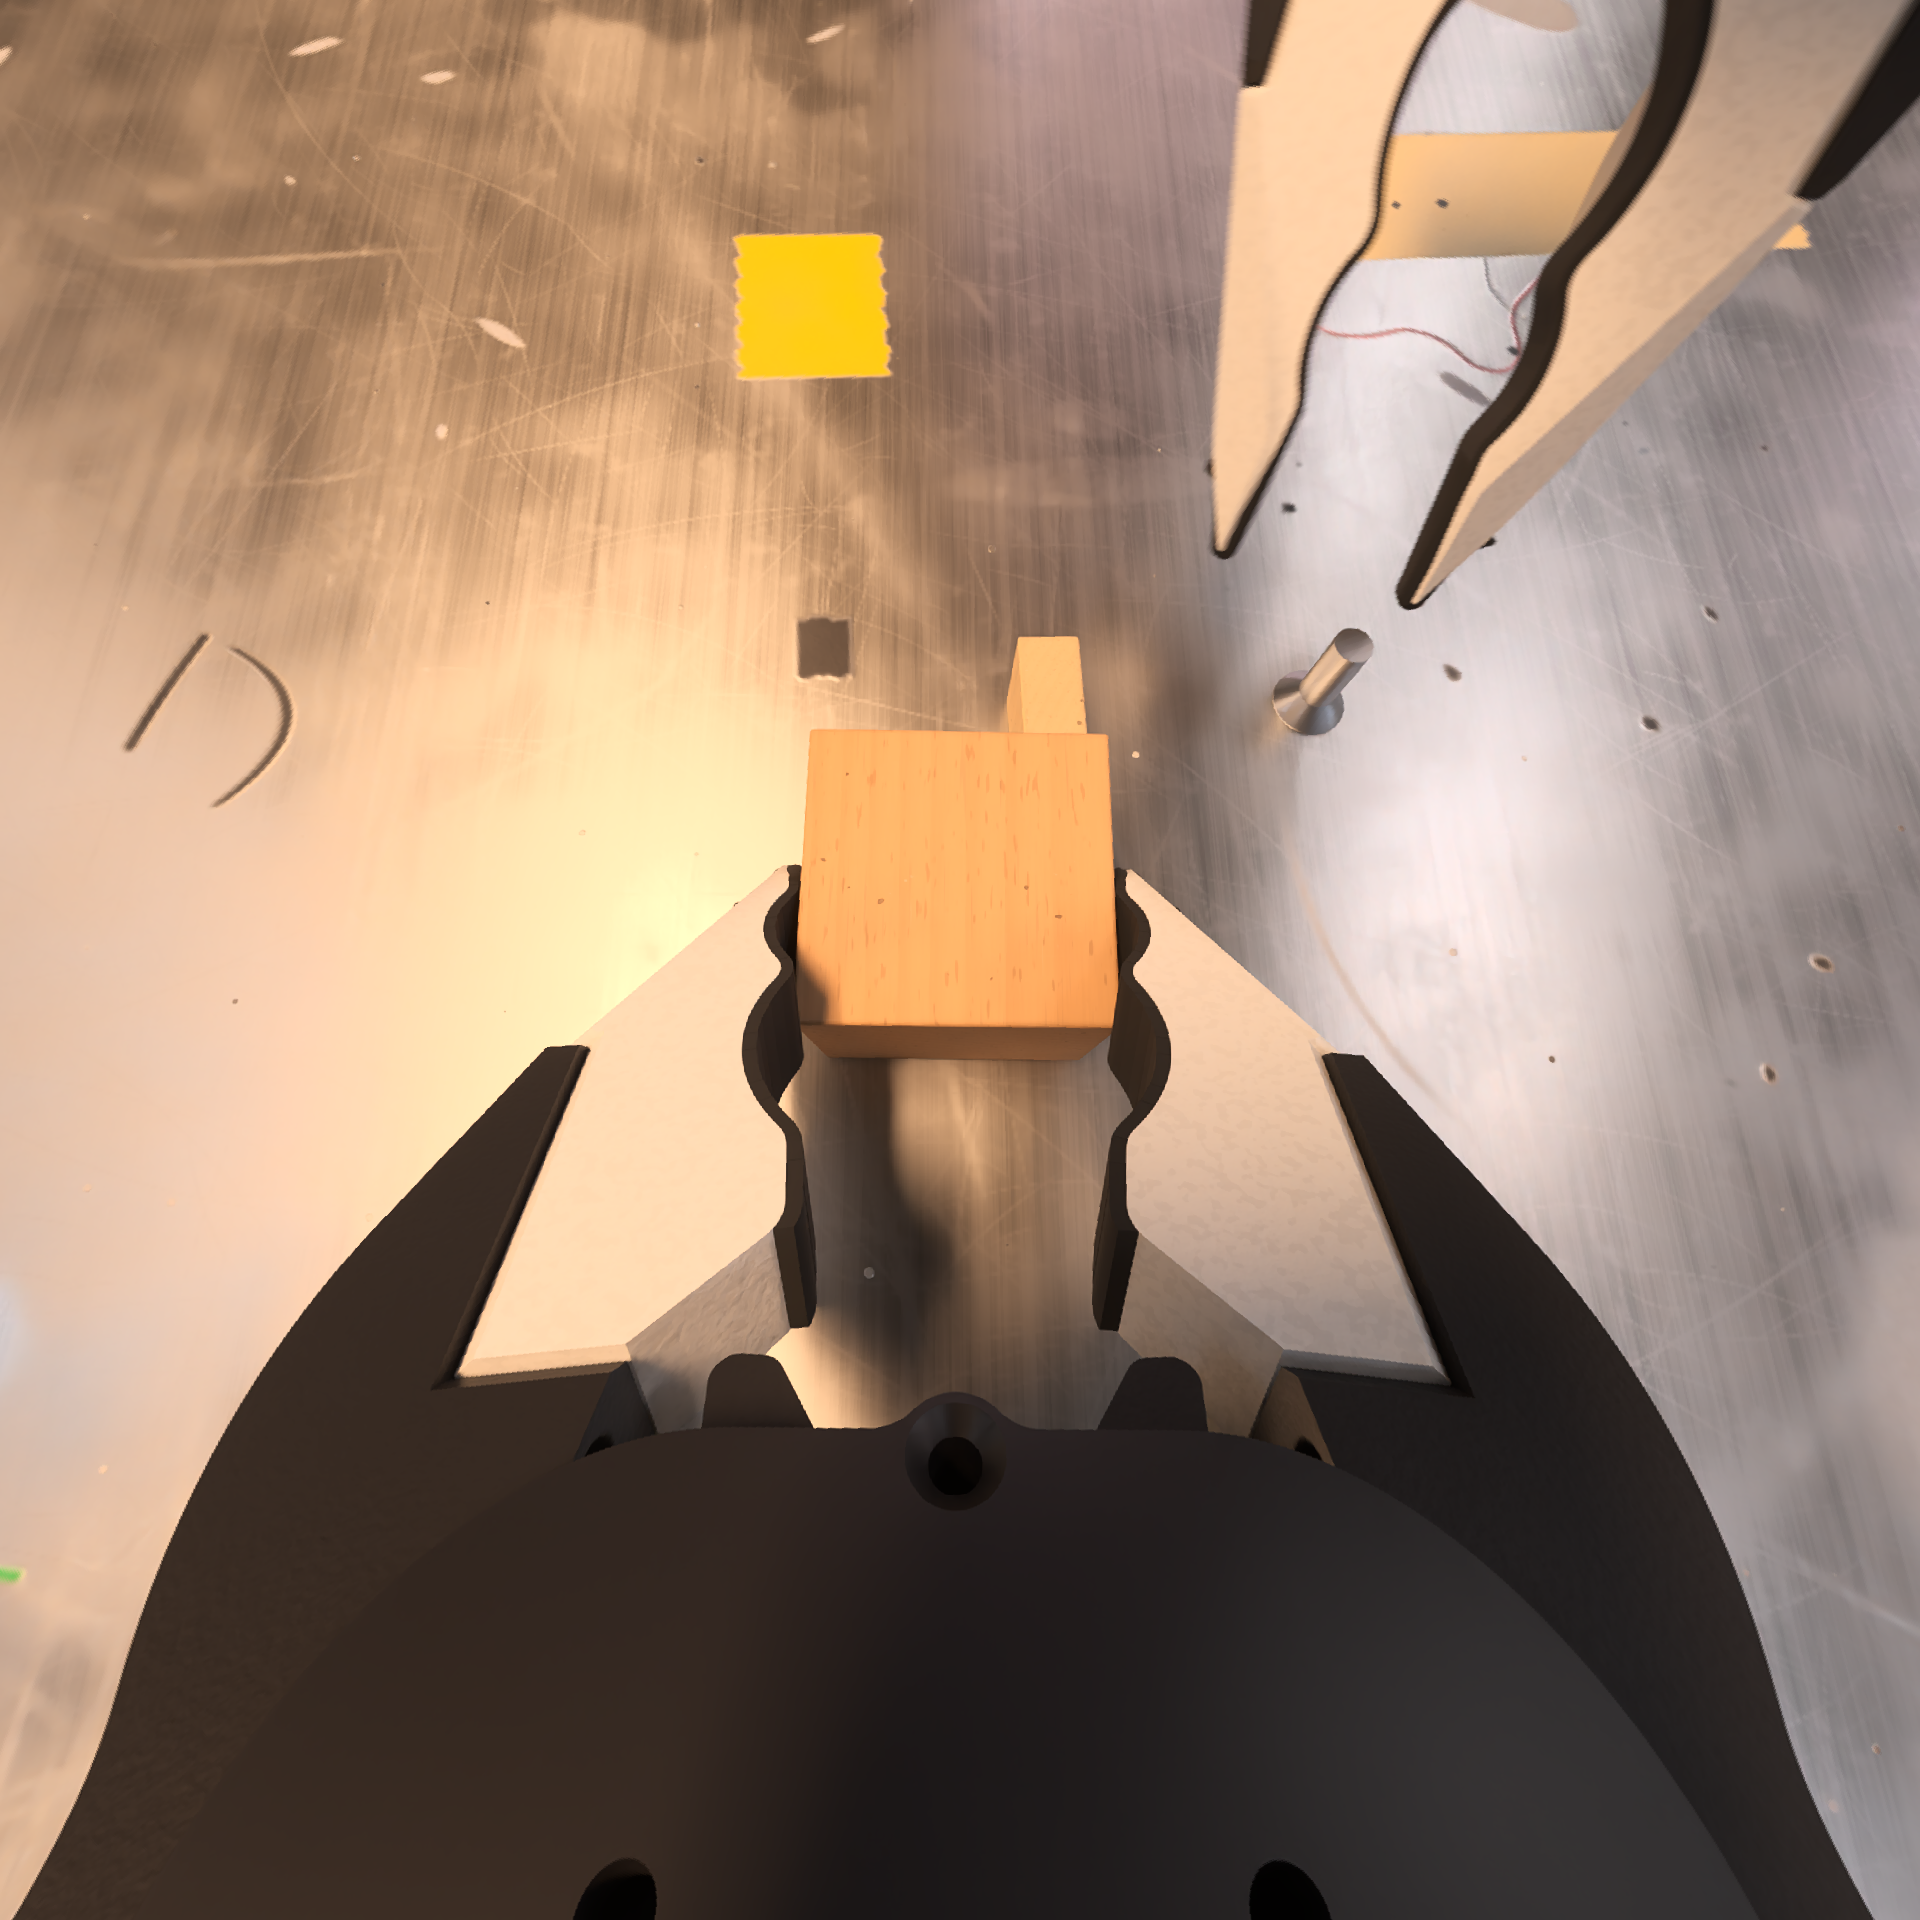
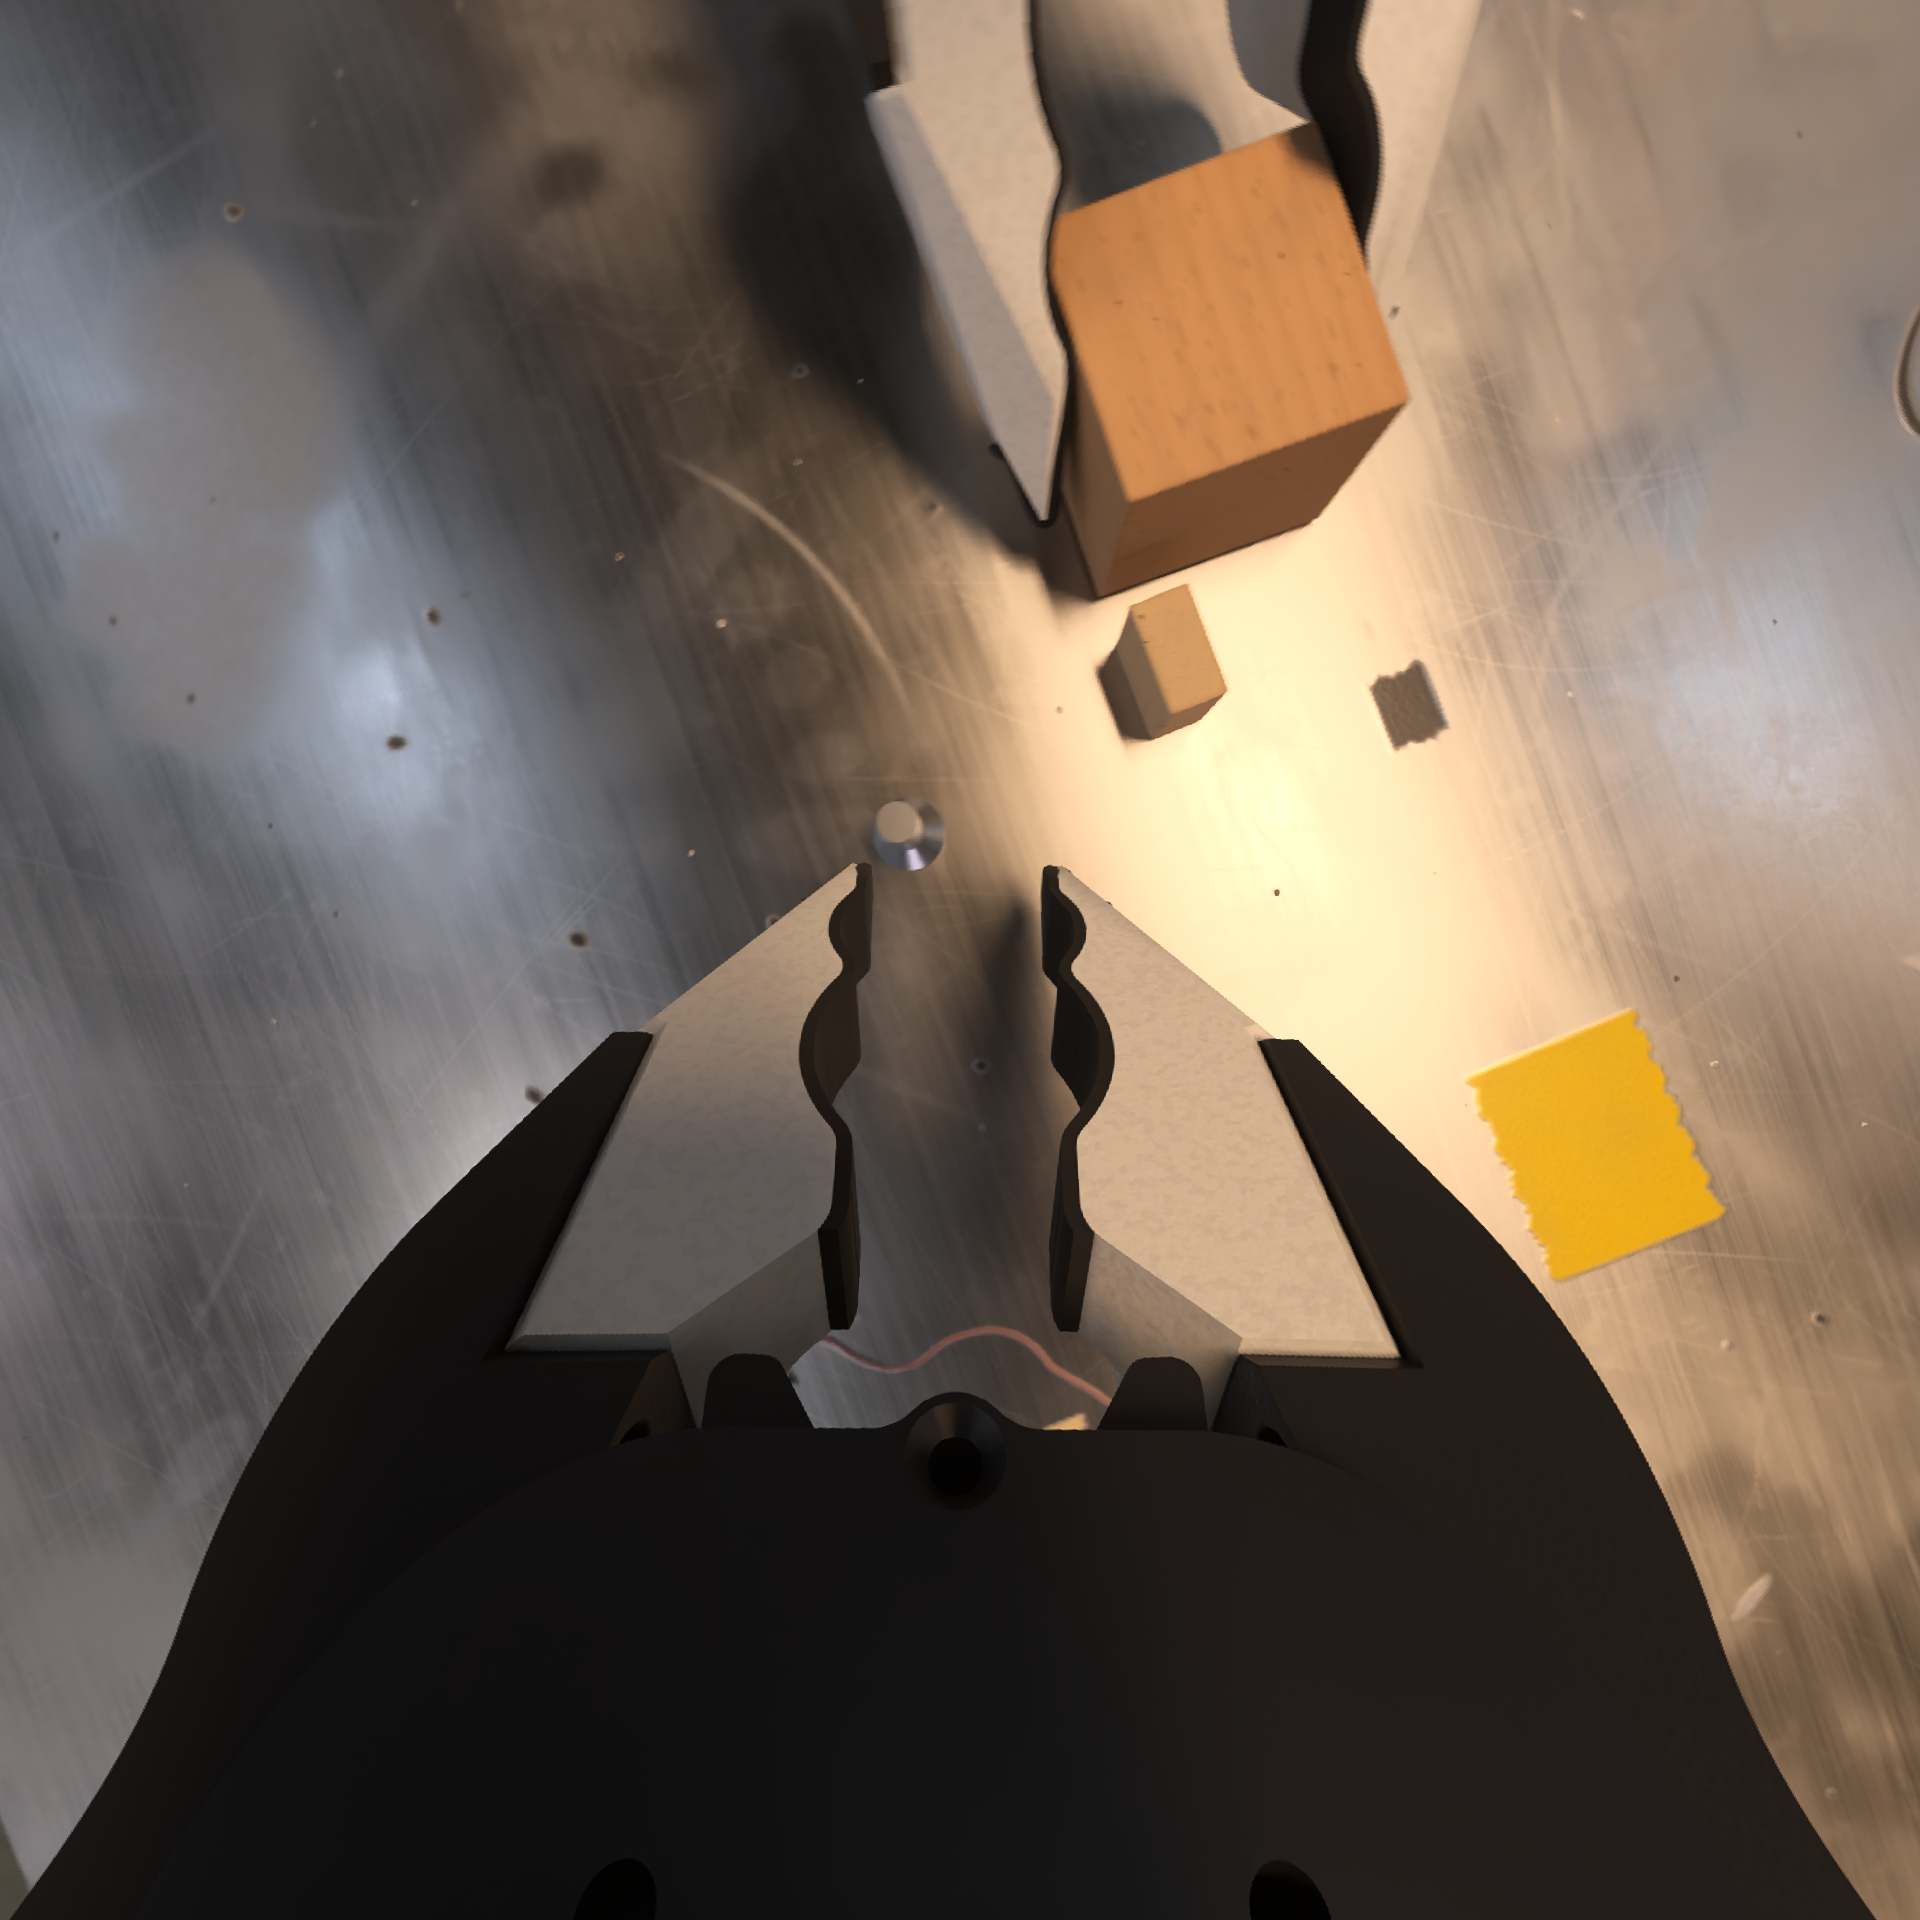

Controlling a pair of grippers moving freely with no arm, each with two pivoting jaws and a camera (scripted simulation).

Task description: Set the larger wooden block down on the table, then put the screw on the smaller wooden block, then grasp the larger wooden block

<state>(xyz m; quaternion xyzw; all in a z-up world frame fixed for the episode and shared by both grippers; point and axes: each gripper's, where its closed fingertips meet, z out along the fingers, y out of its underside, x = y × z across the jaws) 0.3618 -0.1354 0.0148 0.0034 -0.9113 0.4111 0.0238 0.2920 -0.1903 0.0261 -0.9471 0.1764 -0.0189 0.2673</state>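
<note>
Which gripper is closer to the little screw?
Right. The right gripper hovers open just beside the screw; the left gripper is farther off, clamped on the larger wooden block.

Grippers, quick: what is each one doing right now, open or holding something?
Left gripper: shut on the larger block.
Right gripper: open, holding nothing; the screw lies just past its fingers.

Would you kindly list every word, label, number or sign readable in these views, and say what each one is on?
There is no readable text in either view.
Scratched mark on the table: a stroke and a curve, not clearly a character.
Yellow patch and dark square: blank.
Larger wooden block, smaller wooden block and screw: no markings visible.
</note>
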